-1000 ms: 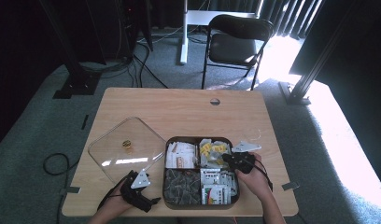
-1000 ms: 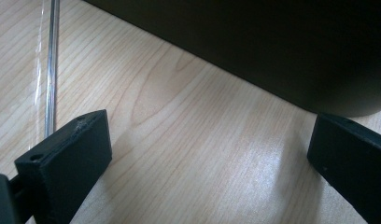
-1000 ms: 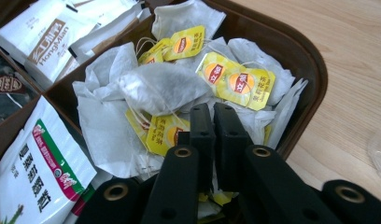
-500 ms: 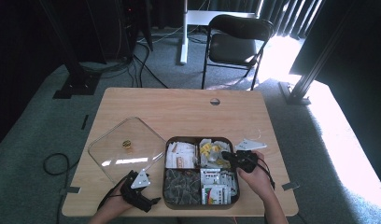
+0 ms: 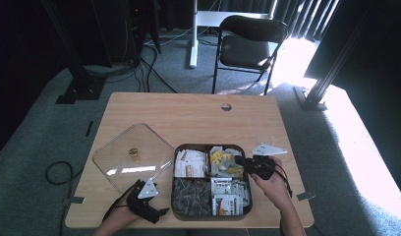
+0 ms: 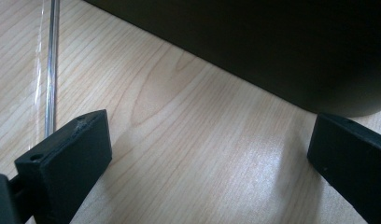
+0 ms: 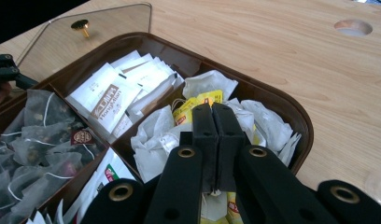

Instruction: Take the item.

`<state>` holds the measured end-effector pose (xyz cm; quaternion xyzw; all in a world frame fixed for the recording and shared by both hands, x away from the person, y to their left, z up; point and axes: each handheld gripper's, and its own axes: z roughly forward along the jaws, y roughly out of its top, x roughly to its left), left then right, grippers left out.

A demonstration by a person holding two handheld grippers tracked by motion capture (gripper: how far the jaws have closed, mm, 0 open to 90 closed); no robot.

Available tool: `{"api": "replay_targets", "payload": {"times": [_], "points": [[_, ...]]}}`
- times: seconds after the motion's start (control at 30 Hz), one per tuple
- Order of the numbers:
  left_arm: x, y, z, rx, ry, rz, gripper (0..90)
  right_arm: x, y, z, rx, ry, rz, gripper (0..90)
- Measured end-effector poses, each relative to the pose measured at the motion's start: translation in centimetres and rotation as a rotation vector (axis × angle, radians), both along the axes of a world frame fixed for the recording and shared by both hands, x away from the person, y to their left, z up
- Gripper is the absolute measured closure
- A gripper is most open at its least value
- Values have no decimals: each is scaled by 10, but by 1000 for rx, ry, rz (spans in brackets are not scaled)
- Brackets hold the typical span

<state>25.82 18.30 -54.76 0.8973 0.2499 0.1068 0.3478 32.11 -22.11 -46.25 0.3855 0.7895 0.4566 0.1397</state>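
1. Since the earlier high view, the right gripper [image 5: 243, 161] has risen a little above the tray's far-right compartment; the left gripper [image 5: 161, 211] rests where it was, on the worktop [image 5: 198, 118] just beside the tray's near-left corner.
2. Right gripper: jaws pressed fully together. In the right gripper view a thread or paper tag seems to hang from the seam, with a yellow-tagged tea bag [image 7: 198, 100] directly ahead of the tips; whether it is truly pinched cannot be told for certain.
3. Left gripper: jaws stand wide apart over bare wood, holding nothing.
4. Tray [image 5: 175, 147]: dark, four compartments. White sachets [image 5: 191, 162] far left, yellow-tagged bags [image 5: 220, 158] far right, mesh bags [image 5: 191, 194] near left, printed packets [image 5: 228, 196] near right.
5. Clear lid [image 5: 134, 169] lies flat on the worktop left of the tray, its knob [image 5: 133, 152] upward.
6. Governing relation: the yellow-tagged bags lie straight below and just ahead of the right gripper's tips, well apart from the left gripper; the right hand is plainly the nearer, so any lift would likely continue straight up from that compartment.
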Motion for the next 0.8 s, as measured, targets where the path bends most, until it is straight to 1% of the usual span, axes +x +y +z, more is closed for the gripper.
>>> {"api": "replay_targets", "payload": {"times": [0.17,0.3,0.47,0.57,0.8], "points": [[0,0,0,-1,0,0,0,1,0,6,19,-17,9,894],[0,0,0,-1,0,1,0,2,0,10,29,-25,8,894],[0,0,0,-2,0,1,0,3,-1,17,41,-47,6,894],[0,0,0,-2,0,1,0,4,-3,21,52,-53,-1,894],[0,0,0,-1,0,1,0,8,-10,34,69,-85,-22,894]]}}
